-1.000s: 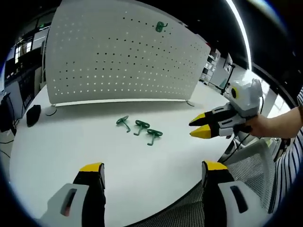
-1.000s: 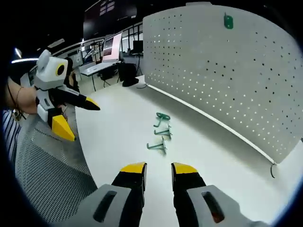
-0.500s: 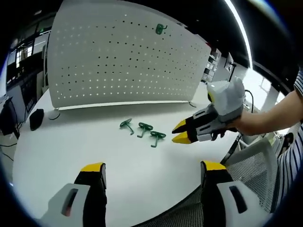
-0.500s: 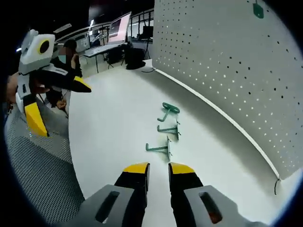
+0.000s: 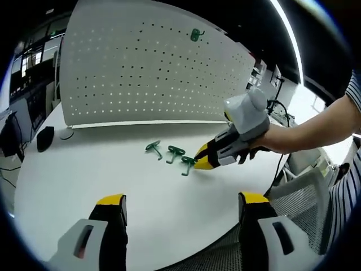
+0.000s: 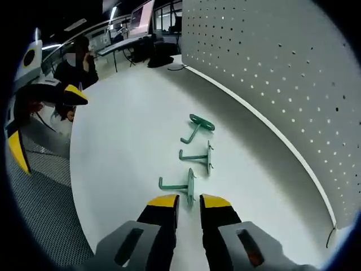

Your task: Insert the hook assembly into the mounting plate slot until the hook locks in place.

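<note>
Three green hooks lie in a row on the white table (image 5: pixel 79 175): the first hook (image 5: pixel 153 148), the second hook (image 5: pixel 174 151) and the third hook (image 5: pixel 187 163). A fourth green hook (image 5: pixel 195 35) hangs high on the white pegboard (image 5: pixel 141 73). My right gripper (image 5: pixel 202 162) reaches in from the right, its yellow tips right at the third hook. In the right gripper view that nearest hook (image 6: pixel 180 185) lies just ahead of my right gripper (image 6: pixel 189 201), whose jaws stand narrowly open with nothing between them. The middle hook (image 6: pixel 197 156) and far hook (image 6: pixel 200 124) lie beyond. My left gripper (image 5: pixel 181 200) stands wide open over the table's near edge.
The pegboard (image 6: pixel 282 73) stands along the table's far side. A dark object (image 5: pixel 44 137) and a cable lie near its left end. A mesh chair (image 5: pixel 304 186) sits by the table edge. A person (image 6: pixel 76 59) sits behind my left gripper (image 6: pixel 45 121) near desks with monitors.
My right gripper has moved forward and down to the row of hooks, its tips now at the nearest one. The hooks have not moved. My left gripper stays wide open, held back.
</note>
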